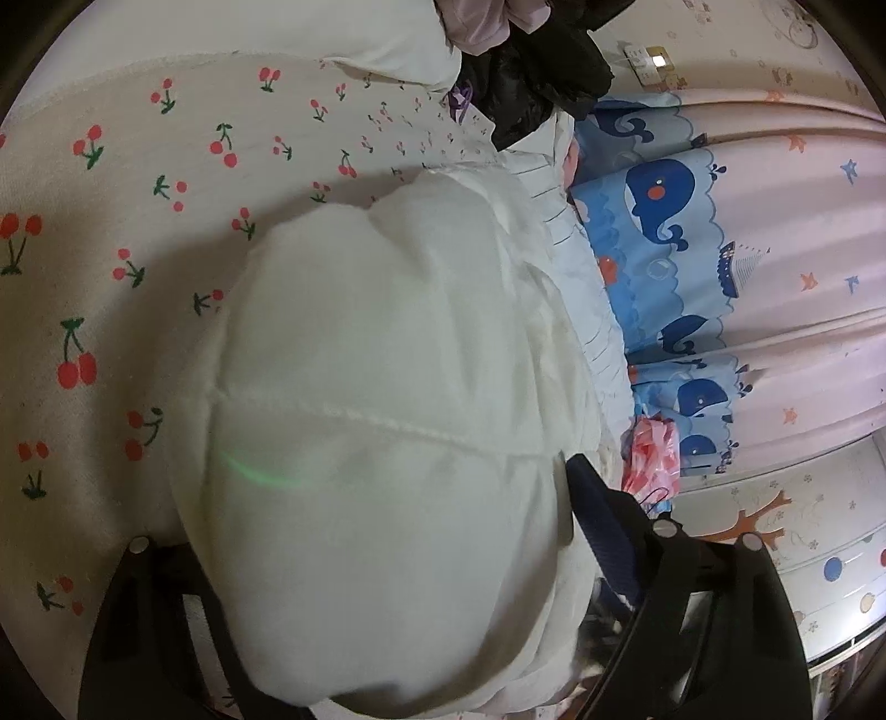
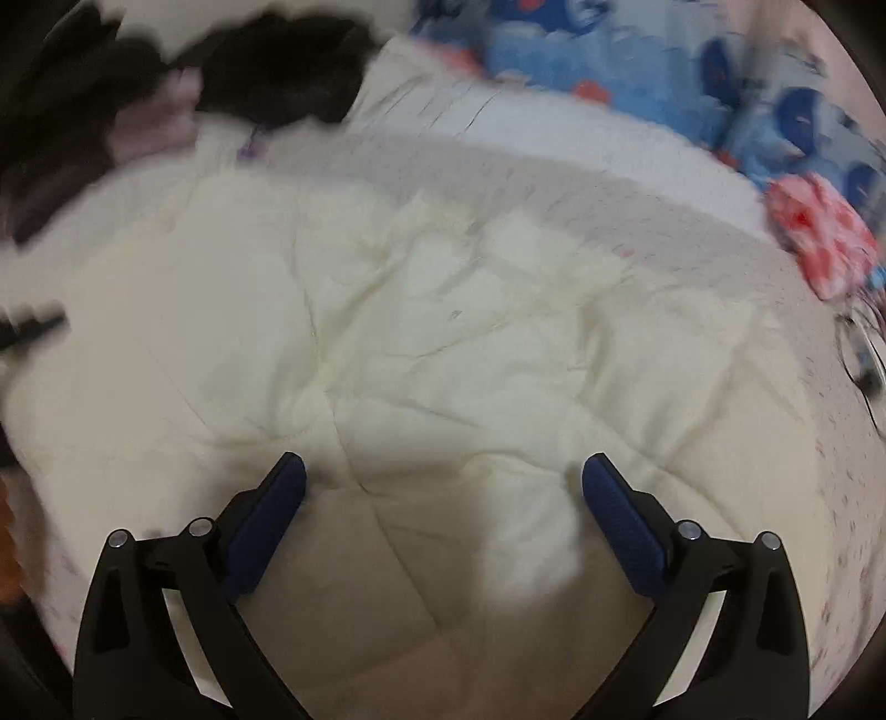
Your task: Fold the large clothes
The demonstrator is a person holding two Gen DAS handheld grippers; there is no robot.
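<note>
- Left claw (image 1: 382, 554) has a thick bundle of white garment (image 1: 376, 421) bulging between its spread fingers; only one blue pad (image 1: 601, 531) shows, at the bundle's right side, so whether the fingers press it I cannot tell.
- Right claw (image 2: 443, 498) is released — both blue pads (image 2: 620, 520) stand wide apart above the garment (image 2: 421, 343), nothing between them.
- In the right wrist view the garment lies spread and creased over the middle of the bed, quilted seams running across it; the picture is blurred.
- Under it is a cherry-print sheet (image 1: 111, 232), bare along the bed's left side in the left wrist view.
- Dark clothes (image 1: 531, 77) are heaped at the bed's far edge, with something pale lilac (image 1: 482, 27) among them.
- Just beyond the bed's right edge hangs a whale curtain (image 1: 664, 232) — blue below, pink above.
- A red-and-white bag (image 1: 653, 454) sits near that edge, beside the curtain.
</note>
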